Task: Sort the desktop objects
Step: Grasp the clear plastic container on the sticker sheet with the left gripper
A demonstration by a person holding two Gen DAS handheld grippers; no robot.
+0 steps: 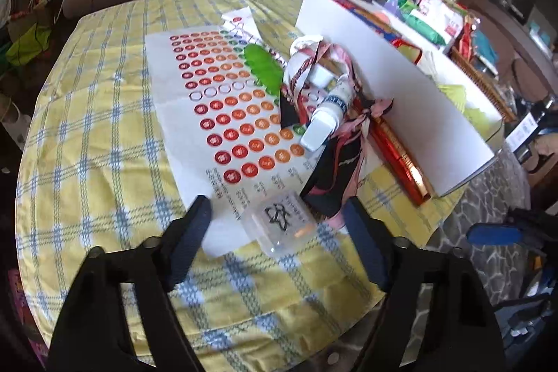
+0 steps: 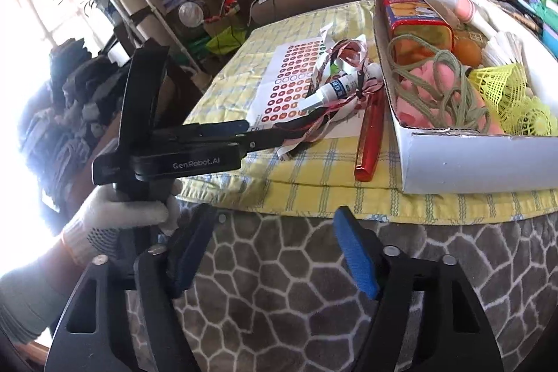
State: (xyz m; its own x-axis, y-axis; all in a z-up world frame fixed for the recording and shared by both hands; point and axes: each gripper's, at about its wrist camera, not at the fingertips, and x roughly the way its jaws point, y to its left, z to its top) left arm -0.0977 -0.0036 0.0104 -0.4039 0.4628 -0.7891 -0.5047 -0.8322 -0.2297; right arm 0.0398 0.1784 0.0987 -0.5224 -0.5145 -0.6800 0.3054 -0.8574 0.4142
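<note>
The yellow checked surface (image 1: 87, 135) carries a white box (image 2: 488, 159) holding a red tin, green cord and yellow netting. A clear plastic case (image 1: 279, 225) lies just ahead of the left gripper (image 1: 277, 215), between its parted, empty jaws. The right gripper (image 2: 275, 246), half-open and empty, hangs off the edge.

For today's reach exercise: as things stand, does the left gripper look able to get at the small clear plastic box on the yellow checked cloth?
Probably yes. The clear plastic box lies between and just ahead of the left gripper fingertips, the jaws stand apart, and nothing covers it. Only the ribbon bundle crowds its far side.
</note>
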